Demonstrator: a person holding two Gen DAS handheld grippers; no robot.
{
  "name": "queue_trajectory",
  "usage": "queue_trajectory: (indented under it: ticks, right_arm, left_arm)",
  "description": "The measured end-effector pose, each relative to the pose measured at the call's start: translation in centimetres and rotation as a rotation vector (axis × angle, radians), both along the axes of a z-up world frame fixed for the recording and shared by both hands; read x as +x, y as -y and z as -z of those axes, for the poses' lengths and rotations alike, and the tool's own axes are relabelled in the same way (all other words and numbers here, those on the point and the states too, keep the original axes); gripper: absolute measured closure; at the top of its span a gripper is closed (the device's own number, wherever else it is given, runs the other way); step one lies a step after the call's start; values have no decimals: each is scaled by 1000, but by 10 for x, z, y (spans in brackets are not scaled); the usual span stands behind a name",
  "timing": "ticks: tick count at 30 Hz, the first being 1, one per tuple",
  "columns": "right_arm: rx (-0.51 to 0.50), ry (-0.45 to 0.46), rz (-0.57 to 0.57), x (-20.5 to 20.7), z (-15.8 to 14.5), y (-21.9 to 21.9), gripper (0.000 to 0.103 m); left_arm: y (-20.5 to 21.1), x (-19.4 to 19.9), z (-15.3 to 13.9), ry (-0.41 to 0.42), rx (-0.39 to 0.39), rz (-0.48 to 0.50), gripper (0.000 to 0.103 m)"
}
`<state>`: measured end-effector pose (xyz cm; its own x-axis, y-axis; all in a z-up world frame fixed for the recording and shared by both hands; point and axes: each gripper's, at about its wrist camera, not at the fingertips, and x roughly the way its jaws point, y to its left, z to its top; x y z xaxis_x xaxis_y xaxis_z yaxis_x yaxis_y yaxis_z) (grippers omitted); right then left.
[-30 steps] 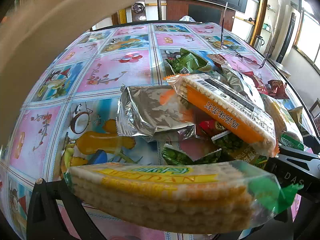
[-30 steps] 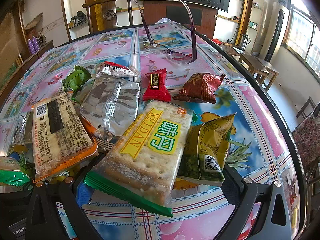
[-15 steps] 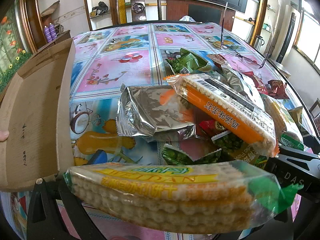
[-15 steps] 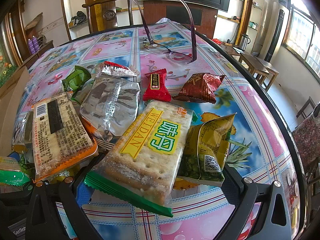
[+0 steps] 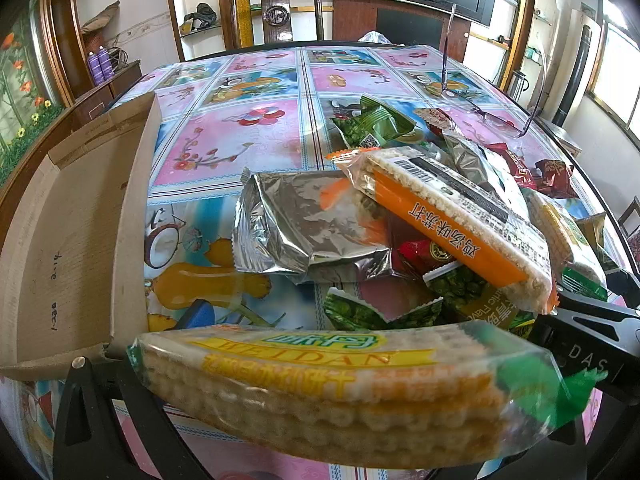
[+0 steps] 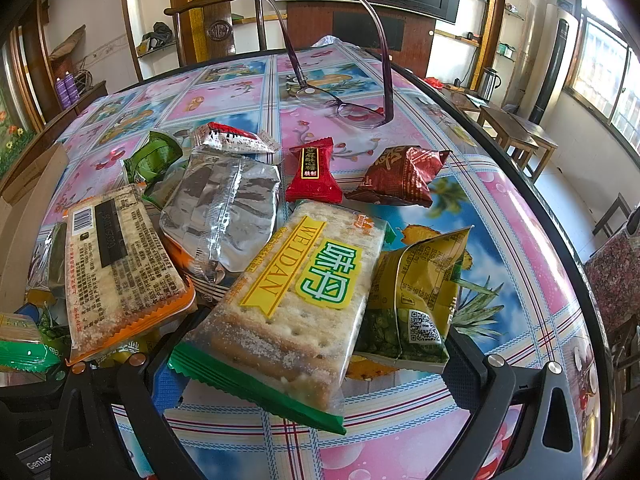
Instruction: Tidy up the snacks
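Two grippers (image 5: 320, 396) (image 6: 304, 360) stand open, each around a Weidan cracker pack (image 5: 340, 392) (image 6: 292, 304); squeezing could crush crackers; cardboard box (image 5: 72, 240) waits left of frame.

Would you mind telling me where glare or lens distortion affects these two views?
Left wrist view: glare on the silver foil packet, table edge bowed by the fisheye. Right wrist view: window light shines off the tablecloth; the glasses look stretched.
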<state>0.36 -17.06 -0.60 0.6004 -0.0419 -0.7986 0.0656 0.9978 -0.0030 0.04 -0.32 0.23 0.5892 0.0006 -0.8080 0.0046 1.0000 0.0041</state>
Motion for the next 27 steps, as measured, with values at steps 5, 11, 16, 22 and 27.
queue_trajectory:
  ticks: [5,11,16,22,27]
  right_arm:
    - [0,0,0,0,0,0,1]
    - [0,0,0,0,0,0,1]
    - [0,0,0,0,0,0,1]
    - [-1,0,1,0,0,0,1]
    - [-2,-2,29,-2,0,-2,1]
  left_arm:
    - [0,0,0,0,0,0,0]
    - [0,0,0,0,0,0,0]
    - [0,0,0,0,0,0,0]
    - [1,-1,2,0,0,-13,0]
    - [3,-9,2,-13,3,63,0]
